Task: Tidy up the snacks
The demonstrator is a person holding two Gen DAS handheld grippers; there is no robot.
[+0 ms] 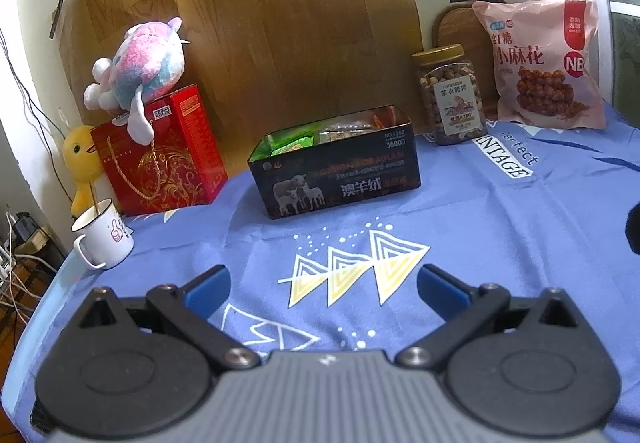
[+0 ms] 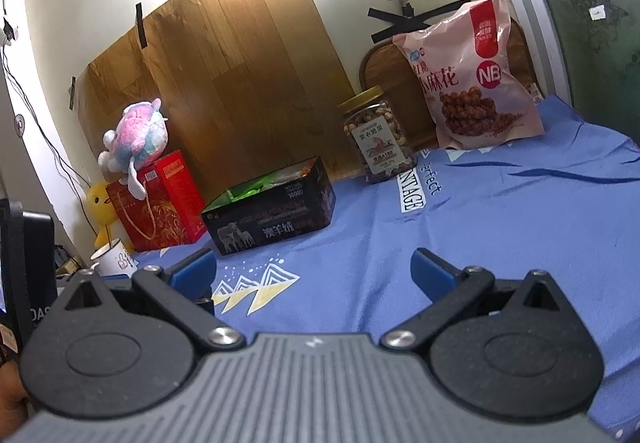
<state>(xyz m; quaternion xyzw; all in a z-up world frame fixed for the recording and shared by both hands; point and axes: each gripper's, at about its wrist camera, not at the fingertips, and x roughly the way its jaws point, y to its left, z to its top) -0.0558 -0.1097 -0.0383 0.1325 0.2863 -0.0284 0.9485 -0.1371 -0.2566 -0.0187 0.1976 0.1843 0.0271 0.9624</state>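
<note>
A black open box with sheep on its side stands mid-table and holds green and clear snack packets; it also shows in the right wrist view. A nut jar with a gold lid and a pink snack bag stand at the back right. My left gripper is open and empty above the blue cloth, well short of the box. My right gripper is open and empty, to the right of and in front of the box.
A red gift bag with a plush toy on top and a yellow duck stand at the back left. A white mug sits near the table's left edge. A wood-pattern board leans on the wall.
</note>
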